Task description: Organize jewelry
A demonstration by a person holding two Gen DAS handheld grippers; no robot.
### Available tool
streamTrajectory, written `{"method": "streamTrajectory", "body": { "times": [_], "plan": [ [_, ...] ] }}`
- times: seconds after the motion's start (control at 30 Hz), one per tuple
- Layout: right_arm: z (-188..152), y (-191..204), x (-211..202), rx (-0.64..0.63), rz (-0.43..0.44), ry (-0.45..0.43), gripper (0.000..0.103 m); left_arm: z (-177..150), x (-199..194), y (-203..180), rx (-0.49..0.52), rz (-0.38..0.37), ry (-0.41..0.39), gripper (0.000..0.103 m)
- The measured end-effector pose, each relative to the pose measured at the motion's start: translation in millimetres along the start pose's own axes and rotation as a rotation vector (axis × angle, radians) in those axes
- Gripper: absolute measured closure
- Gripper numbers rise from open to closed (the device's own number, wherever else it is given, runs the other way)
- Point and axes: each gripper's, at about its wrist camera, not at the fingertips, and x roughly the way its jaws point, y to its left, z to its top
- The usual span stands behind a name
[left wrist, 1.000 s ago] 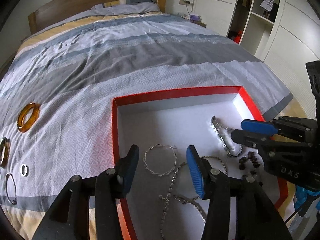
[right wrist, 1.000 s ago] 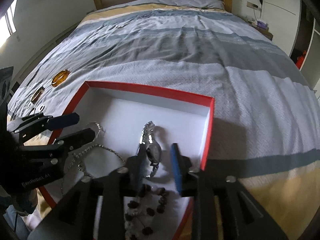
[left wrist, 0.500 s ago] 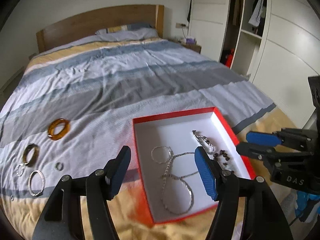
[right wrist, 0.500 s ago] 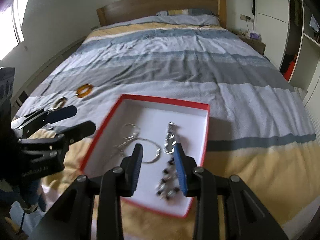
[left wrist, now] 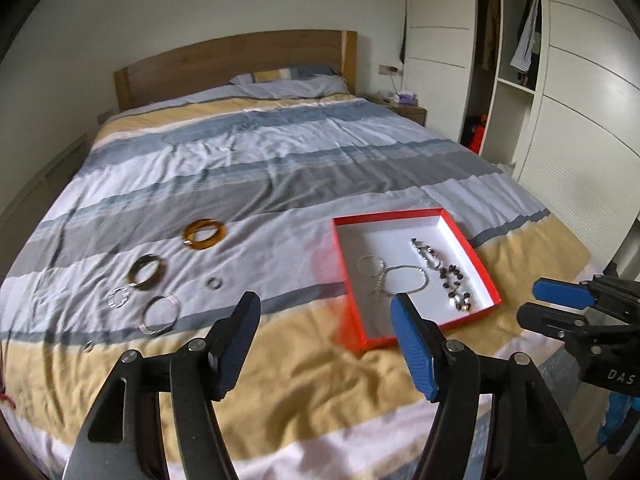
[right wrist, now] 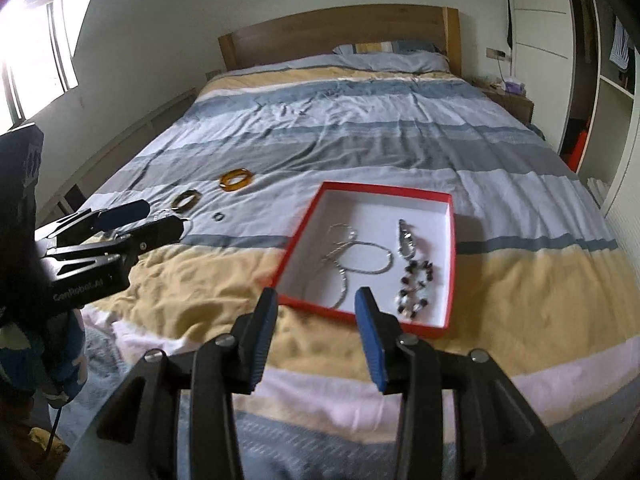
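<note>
A red box (left wrist: 472, 258) (right wrist: 453, 240) with a white inside lies on the bed near its foot. It holds a silver chain (right wrist: 352, 256), a watch (right wrist: 406, 238) and a dark bead bracelet (right wrist: 416, 286). Left of the box on the cover lie an amber bangle (left wrist: 205, 233) (right wrist: 236, 179), a brown bangle (left wrist: 145, 274), a silver bangle (left wrist: 160, 314) and small rings (left wrist: 214, 282). My left gripper (left wrist: 325, 306) is open and empty, held back above the foot of the bed. My right gripper (right wrist: 316, 296) is open and empty, just short of the box's near edge.
The striped bed cover (left wrist: 260, 168) stretches back to a wooden headboard (left wrist: 240, 60). A white wardrobe (left wrist: 580, 100) stands on the right, with a nightstand (left wrist: 408, 110) beside the bed. A window (right wrist: 36, 60) is on the left wall.
Both grippers have pulled back and up from the box, which now looks smaller and farther away. The right gripper's jaws have opened wider. The jewelry in the box has not moved.
</note>
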Motion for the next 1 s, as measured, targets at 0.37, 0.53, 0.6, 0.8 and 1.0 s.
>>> {"method": "streamTrajectory", "body": {
  "times": [0.37, 0.53, 0.6, 0.8, 1.0],
  "plan": [
    [-22, 48, -45, -0.011, 0.034, -0.067, 0.064, -37, -75, 28, -0.052, 0.087, -0.083, 0.035],
    [-29, 74, -59, -0.022, 0.073, -0.095, 0.061, -48, -108, 38, -0.055, 0.124, -0.116, 0.035],
    [-31, 85, -63, -0.037, 0.085, -0.104, 0.060, -51, -119, 43, -0.063, 0.142, -0.128, 0.034],
    [-34, 113, -74, -0.092, 0.100, -0.121, 0.059, -61, -145, 67, -0.120, 0.185, -0.159, 0.031],
    [-39, 130, -87, -0.122, 0.094, -0.141, 0.059, -70, -161, 83, -0.158, 0.207, -0.182, 0.029]
  ]
}}
